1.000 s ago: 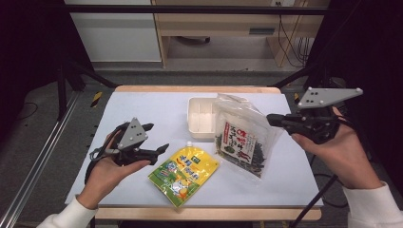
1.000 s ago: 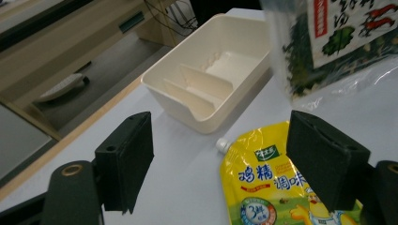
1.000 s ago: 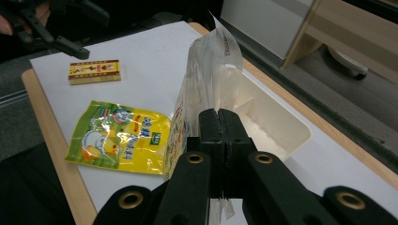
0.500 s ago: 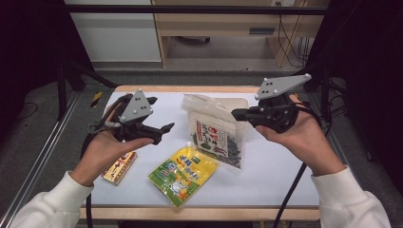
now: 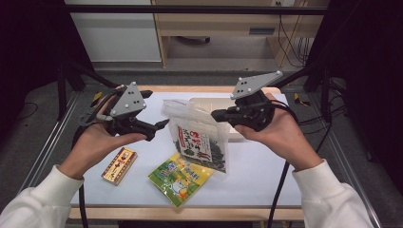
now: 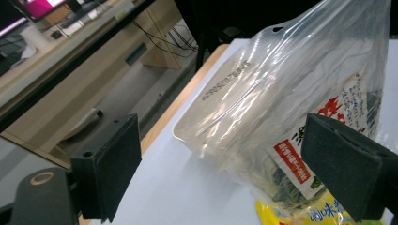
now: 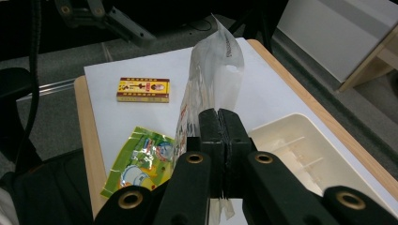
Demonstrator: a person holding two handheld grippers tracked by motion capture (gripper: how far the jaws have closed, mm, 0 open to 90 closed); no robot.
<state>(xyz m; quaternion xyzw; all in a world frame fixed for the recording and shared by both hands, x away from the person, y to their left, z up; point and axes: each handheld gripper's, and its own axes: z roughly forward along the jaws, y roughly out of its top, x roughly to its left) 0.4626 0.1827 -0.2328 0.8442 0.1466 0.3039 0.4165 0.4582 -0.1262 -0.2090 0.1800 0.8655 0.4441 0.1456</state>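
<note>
White tabletop (image 5: 266, 175) with a pale wood edge sits over a grey floor, dark frames to either side and a light wooden cabinet beyond. Nearest the person, at about 6 o'clock on the table in the high view, lies a yellow-green snack packet (image 5: 181, 177), flat. At 8 o'clock, well apart from it, a small yellow box (image 5: 119, 165) lies flat too.

Above the middle of the table hangs a clear seaweed bag (image 5: 199, 138) with red and white label and dark contents in its lower half. The right gripper (image 5: 219, 114), coming in from 3 o'clock, has its jaws pressed together on the bag's plastic; in the right gripper view the bag (image 7: 213, 79) rises upright from between the closed black jaws. The left gripper (image 5: 160, 126), held at 9 o'clock just beside the bag, has its jaws spread wide and grips nothing; in the left gripper view the bag (image 6: 300, 93) stands between them, untouched.

Farther back, at 12 o'clock, a shallow cream tray (image 5: 236, 134) rests on the table, partly hidden behind the bag and the right hand (image 5: 280, 135).
</note>
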